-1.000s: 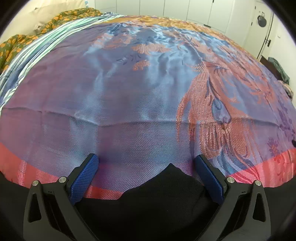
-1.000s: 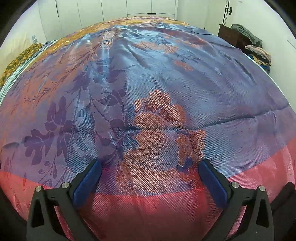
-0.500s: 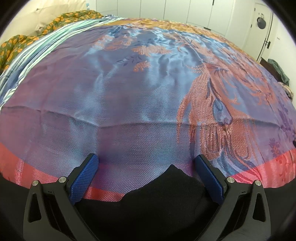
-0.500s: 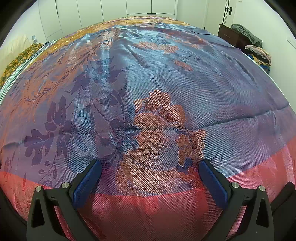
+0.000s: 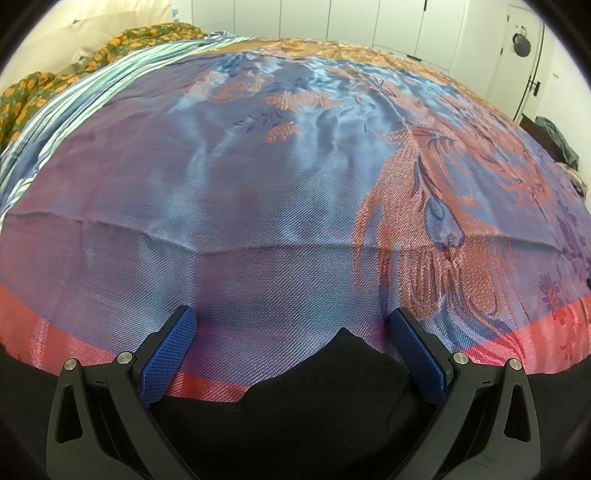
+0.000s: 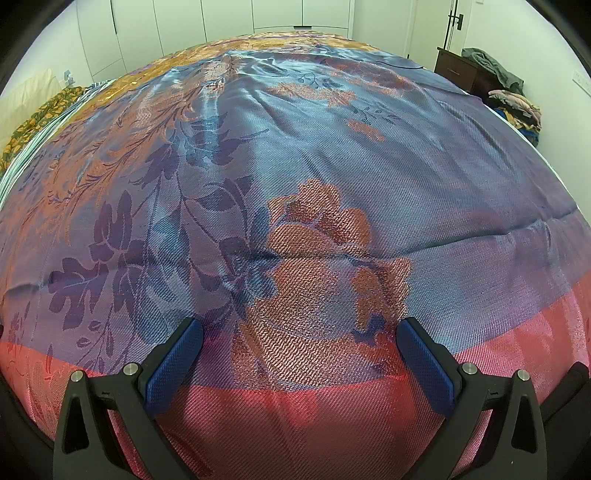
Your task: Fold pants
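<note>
Between left gripper (image 5: 291, 332) fingers (spread wide): black pants (image 5: 325, 387)

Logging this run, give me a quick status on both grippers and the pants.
Left gripper open, over black pants at the bedspread edge. Right gripper open, bedspread only beneath. Nothing in the way.

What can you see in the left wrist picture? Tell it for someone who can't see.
The left gripper hangs open, its two blue fingers spread wide above a bump of black cloth, likely the pants, at the near edge of a bed. A shiny blue and purple bedspread with orange flowers and a red border fills the view, with white cupboards behind.
</note>
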A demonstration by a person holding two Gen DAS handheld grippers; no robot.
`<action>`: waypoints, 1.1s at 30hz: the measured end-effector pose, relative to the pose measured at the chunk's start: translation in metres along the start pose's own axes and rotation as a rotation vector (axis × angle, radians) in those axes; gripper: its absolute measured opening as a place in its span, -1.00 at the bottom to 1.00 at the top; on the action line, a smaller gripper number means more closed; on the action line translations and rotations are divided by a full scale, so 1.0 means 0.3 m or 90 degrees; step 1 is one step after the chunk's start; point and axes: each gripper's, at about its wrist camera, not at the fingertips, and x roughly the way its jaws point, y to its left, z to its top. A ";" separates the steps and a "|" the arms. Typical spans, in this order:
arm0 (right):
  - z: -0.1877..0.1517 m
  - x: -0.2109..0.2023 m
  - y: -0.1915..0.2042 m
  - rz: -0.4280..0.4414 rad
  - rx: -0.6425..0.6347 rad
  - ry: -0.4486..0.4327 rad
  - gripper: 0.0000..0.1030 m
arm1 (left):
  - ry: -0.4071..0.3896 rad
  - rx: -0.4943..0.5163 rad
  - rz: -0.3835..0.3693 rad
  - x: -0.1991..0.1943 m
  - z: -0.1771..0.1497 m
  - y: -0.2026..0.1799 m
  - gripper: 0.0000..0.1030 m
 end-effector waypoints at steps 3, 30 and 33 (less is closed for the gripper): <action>0.000 0.000 0.000 0.000 0.000 0.000 1.00 | 0.002 0.000 -0.001 0.001 0.001 0.000 0.99; -0.006 -0.001 -0.013 0.003 0.000 -0.003 1.00 | 0.019 -0.112 -0.069 -0.399 -0.145 -0.048 0.98; -0.006 -0.002 -0.012 0.003 -0.001 -0.003 1.00 | 0.073 -0.125 -0.051 -0.304 -0.181 -0.036 0.98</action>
